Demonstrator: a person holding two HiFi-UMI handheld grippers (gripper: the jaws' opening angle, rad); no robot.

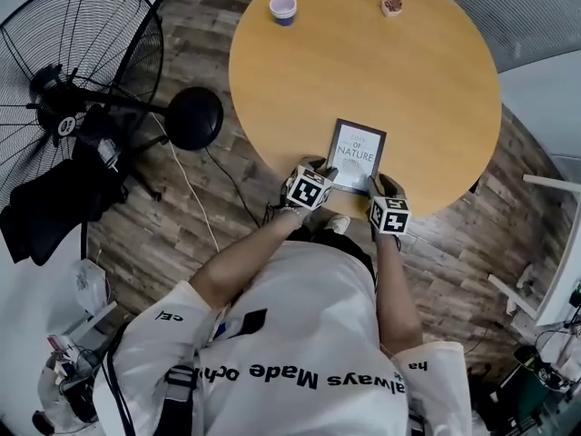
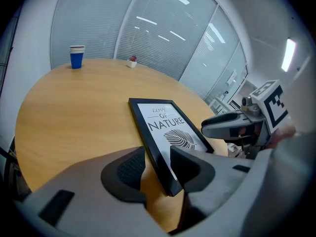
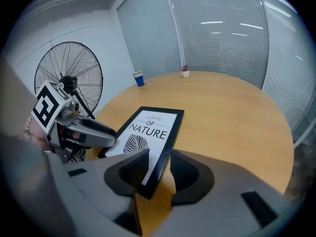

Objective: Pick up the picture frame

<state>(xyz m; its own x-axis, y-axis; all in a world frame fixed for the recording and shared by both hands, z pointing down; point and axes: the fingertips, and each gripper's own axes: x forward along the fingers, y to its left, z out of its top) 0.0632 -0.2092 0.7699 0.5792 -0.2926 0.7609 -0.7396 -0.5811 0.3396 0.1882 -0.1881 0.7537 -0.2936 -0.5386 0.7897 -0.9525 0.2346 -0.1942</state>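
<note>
Round wooden bench (image 1: pixel 436 80), black picture frame (image 1: pixel 356 151) flat near its 6 o'clock edge, print side up. Left gripper (image 1: pixel 323 169) with jaws apart astride the frame's 7 o'clock corner, right gripper (image 1: pixel 380 185) likewise apart astride the 5 o'clock corner, neither clamped on it. Blue cup (image 1: pixel 283 8) at 11 o'clock by the bench rim, small potted plant (image 1: pixel 391 5) at 1 o'clock.

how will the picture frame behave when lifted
Probably stiff: the picture frame has a straight, flat black border. Likely light, being thin. Gripped only at the near corners straddled by the left gripper and right gripper, it may tilt.
</note>
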